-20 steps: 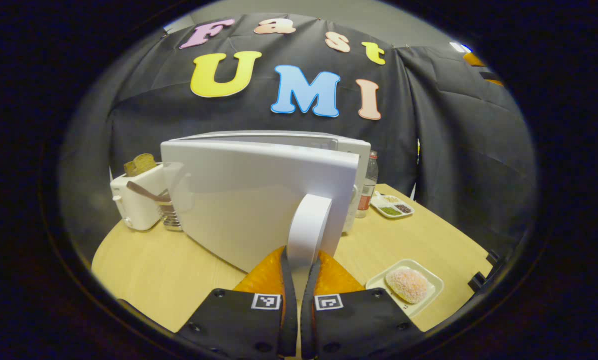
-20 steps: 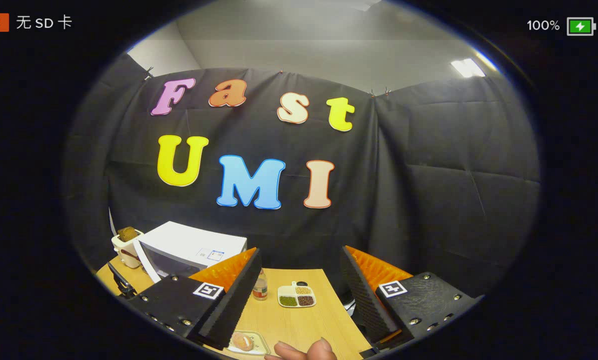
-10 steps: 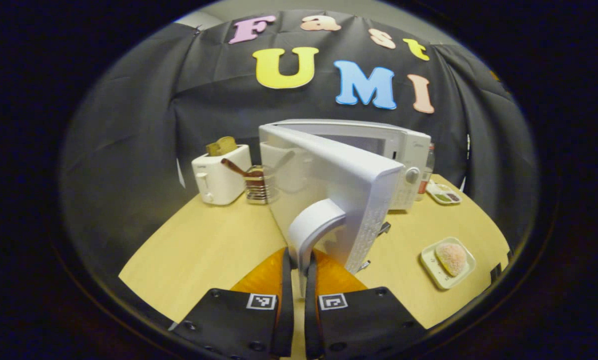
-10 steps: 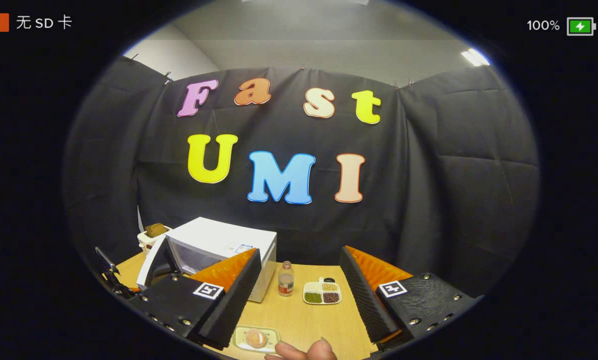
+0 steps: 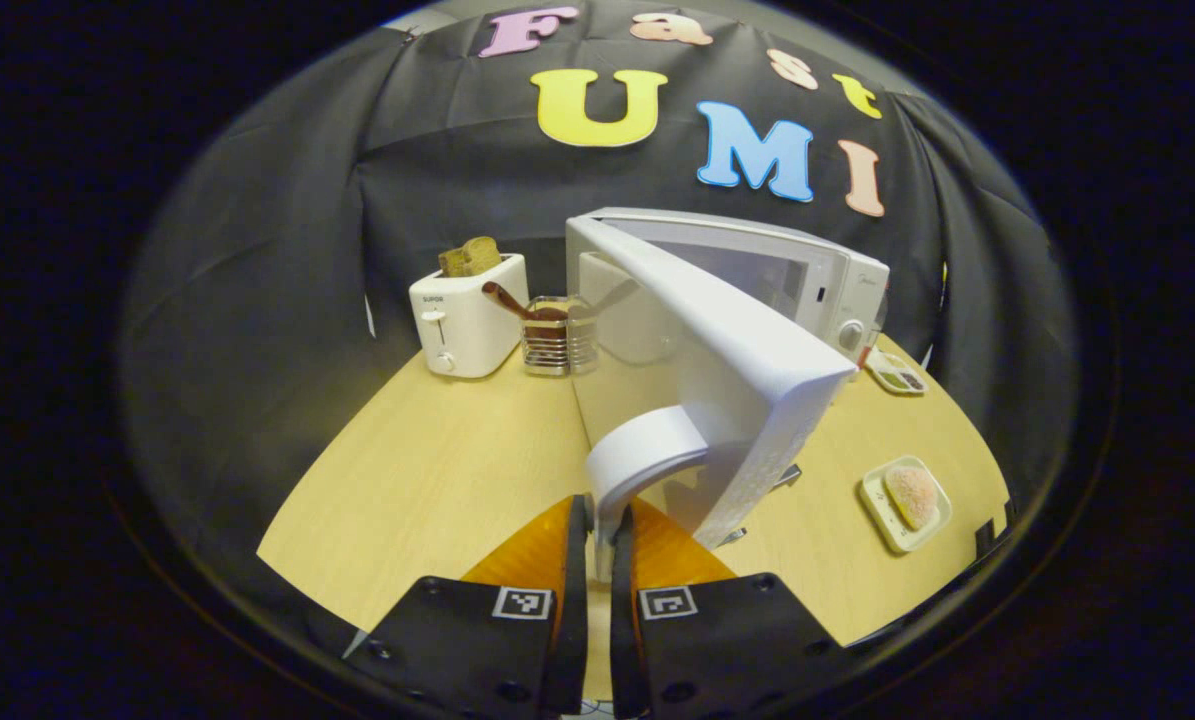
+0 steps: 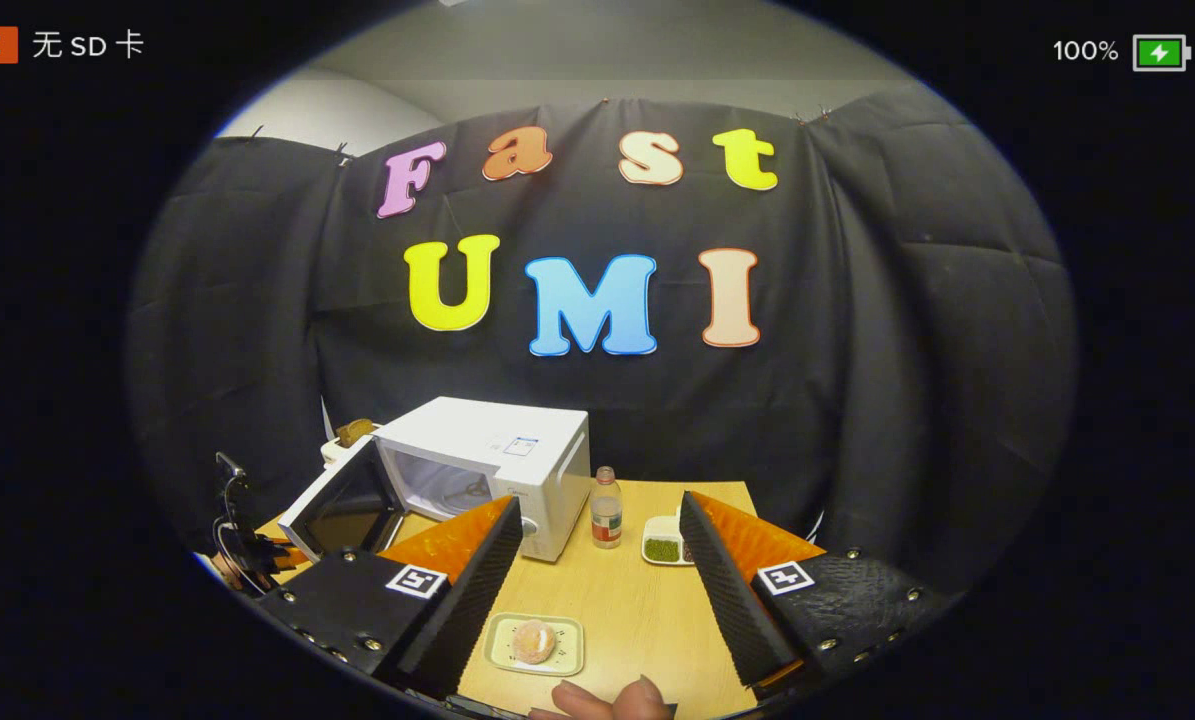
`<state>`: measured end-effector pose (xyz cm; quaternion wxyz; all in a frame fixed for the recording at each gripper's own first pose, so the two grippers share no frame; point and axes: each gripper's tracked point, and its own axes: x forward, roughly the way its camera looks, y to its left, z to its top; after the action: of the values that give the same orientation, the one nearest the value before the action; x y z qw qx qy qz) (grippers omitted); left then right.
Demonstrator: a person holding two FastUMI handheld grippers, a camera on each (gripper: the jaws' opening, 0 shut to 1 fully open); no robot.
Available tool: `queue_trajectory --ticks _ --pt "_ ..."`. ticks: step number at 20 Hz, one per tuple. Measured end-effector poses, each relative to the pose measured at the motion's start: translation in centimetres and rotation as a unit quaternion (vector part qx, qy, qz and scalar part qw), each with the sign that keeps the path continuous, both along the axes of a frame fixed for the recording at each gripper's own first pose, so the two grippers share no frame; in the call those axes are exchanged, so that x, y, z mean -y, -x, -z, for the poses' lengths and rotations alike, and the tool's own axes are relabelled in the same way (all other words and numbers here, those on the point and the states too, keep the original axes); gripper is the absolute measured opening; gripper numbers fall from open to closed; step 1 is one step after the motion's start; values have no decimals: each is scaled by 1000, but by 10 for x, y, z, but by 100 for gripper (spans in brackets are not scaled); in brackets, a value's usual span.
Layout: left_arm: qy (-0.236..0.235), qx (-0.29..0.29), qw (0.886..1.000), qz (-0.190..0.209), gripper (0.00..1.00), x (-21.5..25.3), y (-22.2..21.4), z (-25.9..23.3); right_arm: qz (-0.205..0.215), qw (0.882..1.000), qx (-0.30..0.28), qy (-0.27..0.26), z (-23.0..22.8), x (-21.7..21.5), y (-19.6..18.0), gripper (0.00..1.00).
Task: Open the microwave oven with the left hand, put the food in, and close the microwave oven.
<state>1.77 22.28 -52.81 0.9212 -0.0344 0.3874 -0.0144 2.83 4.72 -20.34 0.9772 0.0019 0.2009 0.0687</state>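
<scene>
Microwave point(image 6: 497, 465) cavity mouth open; swung door point(image 6: 342, 510) blocks left approach; bare table point(image 6: 627, 610) in front.

The right hand-held gripper point(image 6: 597, 590) hangs spread above the plated food point(image 6: 534, 641), microwave point(image 6: 497, 470) door swung wide.

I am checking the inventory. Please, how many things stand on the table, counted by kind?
Appliances: 2, microwave oven, toaster
Dishes: 2, food plate, divided dish
Bottle: 1
Utensil holder: 1
Total: 6

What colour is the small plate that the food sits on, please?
Pale cream-white, seen best in the right gripper view: the plate under the round pinkish food.
</scene>
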Motion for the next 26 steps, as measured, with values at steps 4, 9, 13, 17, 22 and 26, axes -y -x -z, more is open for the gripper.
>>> queue_trajectory --ticks 4,9,13,17,22,26 --pt "15 -9 999 37 19 -24 4 1 17 999 -37 2 35 -18 4 97" --pt "35 -9 997 68 28 -56 35 10 40 991 -125 3 113 -59 21 97" --pt "58 5 998 31 48 -80 64 4 25 984 -171 35 168 -92 33 97" --pt "42 42 995 -77 71 -110 81 -34 15 970 -236 49 238 -106 35 98" --pt "5 72 990 -118 96 -112 113 -88 17 951 -302 70 301 -101 46 98" --pt "14 53 993 -105 93 -87 118 -107 6 941 -329 82 338 -96 40 98"
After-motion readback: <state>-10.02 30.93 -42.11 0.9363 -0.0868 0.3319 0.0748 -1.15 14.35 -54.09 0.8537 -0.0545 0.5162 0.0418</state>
